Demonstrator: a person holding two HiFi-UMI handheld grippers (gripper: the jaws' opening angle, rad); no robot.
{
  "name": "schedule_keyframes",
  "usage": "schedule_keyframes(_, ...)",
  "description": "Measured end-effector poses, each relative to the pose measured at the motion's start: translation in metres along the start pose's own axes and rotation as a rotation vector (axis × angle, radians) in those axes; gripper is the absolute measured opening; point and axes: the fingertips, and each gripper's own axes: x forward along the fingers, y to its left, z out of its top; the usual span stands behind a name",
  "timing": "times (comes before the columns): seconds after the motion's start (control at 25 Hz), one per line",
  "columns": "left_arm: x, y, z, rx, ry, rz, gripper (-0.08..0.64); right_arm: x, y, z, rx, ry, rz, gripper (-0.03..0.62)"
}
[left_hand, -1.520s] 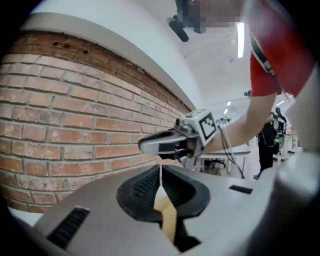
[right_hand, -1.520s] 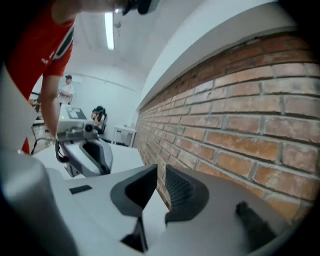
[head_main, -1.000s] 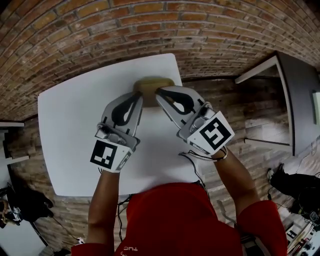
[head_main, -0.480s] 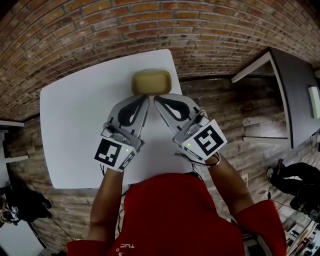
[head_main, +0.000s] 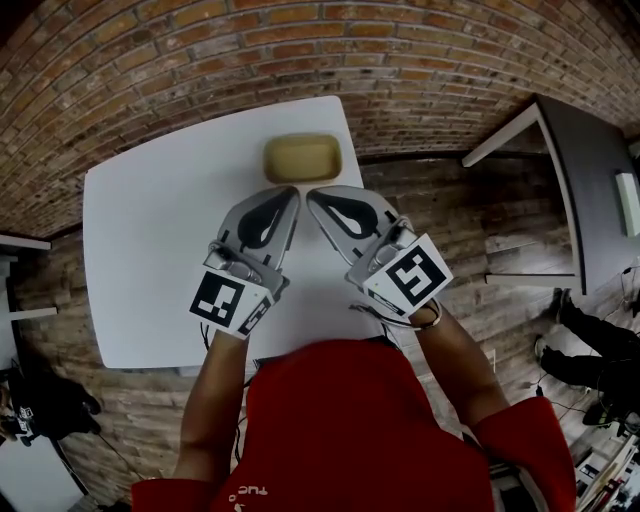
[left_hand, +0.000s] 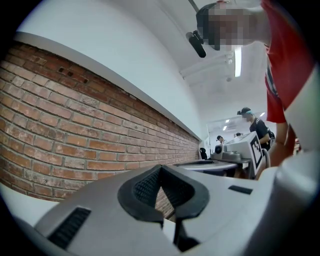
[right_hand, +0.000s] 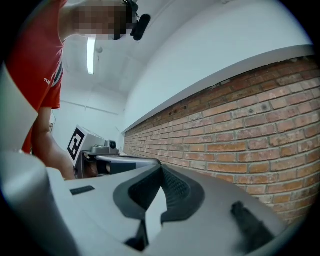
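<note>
Two tools, the left gripper (head_main: 287, 193) and the right gripper (head_main: 314, 195), are held with jaws pressed together on nothing. Just ahead of their tips, untouched, a tan block (head_main: 302, 158) is seen lying on the white table (head_main: 150, 260); it is judged already set down. A brick wall (head_main: 200, 50) is faced beyond.
</note>
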Motion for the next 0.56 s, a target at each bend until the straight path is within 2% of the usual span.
schedule_keyframes(0.56, -0.008, -0.013, -0.001, -0.001, -0.001, 0.003, 0.014, -0.012, 0.009, 0.002, 0.002, -0.001, 0.016, 0.031)
